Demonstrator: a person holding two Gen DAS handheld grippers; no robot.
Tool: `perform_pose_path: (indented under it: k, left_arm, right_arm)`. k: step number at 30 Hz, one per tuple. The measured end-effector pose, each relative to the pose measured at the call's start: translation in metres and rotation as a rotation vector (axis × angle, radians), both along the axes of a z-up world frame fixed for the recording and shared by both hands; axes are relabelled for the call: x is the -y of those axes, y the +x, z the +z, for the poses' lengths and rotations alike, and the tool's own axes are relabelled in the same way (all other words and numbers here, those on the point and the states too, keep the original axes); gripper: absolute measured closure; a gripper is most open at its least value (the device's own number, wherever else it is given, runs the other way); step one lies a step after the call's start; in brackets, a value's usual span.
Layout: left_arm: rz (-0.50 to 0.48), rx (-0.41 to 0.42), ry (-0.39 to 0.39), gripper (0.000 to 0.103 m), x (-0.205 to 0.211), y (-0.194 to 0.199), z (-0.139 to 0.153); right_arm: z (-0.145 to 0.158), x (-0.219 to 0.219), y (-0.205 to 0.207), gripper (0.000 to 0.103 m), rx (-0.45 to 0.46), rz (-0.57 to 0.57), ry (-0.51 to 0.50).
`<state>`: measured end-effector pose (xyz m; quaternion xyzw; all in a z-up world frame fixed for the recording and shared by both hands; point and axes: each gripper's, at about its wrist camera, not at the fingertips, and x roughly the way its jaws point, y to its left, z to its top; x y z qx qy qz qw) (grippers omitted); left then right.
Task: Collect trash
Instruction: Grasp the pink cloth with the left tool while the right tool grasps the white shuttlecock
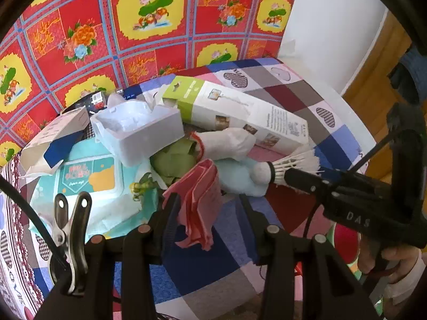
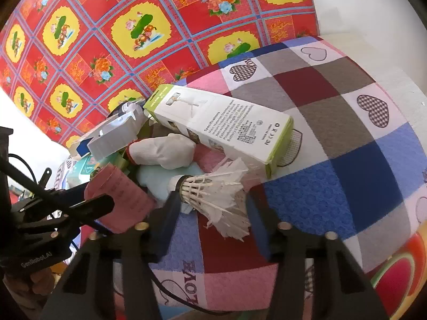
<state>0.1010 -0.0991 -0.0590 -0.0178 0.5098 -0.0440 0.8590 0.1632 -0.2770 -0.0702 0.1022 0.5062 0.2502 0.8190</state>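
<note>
A heap of trash is seen on the bench (image 2: 360,144), which is covered by a patchwork cloth. The left gripper (image 1: 206,210) is held apart around a crumpled pink paper (image 1: 202,202), its left finger touching the paper. The right gripper (image 2: 210,200) is spread wide around a white shuttlecock (image 2: 213,192), which lies just beside a long white-and-green box (image 2: 221,122).

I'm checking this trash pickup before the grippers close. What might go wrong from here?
The shuttlecock lies between the open right gripper fingers; closing may crush its frayed feathers or squirt it out. The pink paper sits against only one finger of the open left gripper, so it may slip. The grippers work close together and may collide.
</note>
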Motion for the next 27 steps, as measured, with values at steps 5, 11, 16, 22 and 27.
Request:
perform_pose_path:
  k: [5, 11, 16, 22, 27]
  left_arm:
    - [-0.008, -0.008, -0.010, 0.058, 0.000, 0.002, -0.009]
    - [0.002, -0.014, -0.017, 0.058, 0.002, 0.006, -0.021]
    - [0.021, -0.020, -0.034, 0.084, 0.000, 0.008, -0.032]
    - [0.034, -0.006, -0.086, 0.094, -0.006, 0.007, -0.030]
    - [-0.006, -0.003, -0.122, 0.094, 0.000, 0.002, -0.019]
  right_arm:
    - [0.002, -0.007, -0.003, 0.077, 0.035, 0.026, -0.016]
    - [0.005, -0.007, -0.006, 0.084, 0.058, 0.032, -0.004]
    - [0.008, -0.006, -0.012, 0.091, 0.074, 0.032, 0.009]
    - [0.012, 0.001, -0.019, 0.097, 0.084, 0.015, 0.025]
    - [0.014, 0.011, -0.024, 0.097, 0.083, -0.004, 0.053]
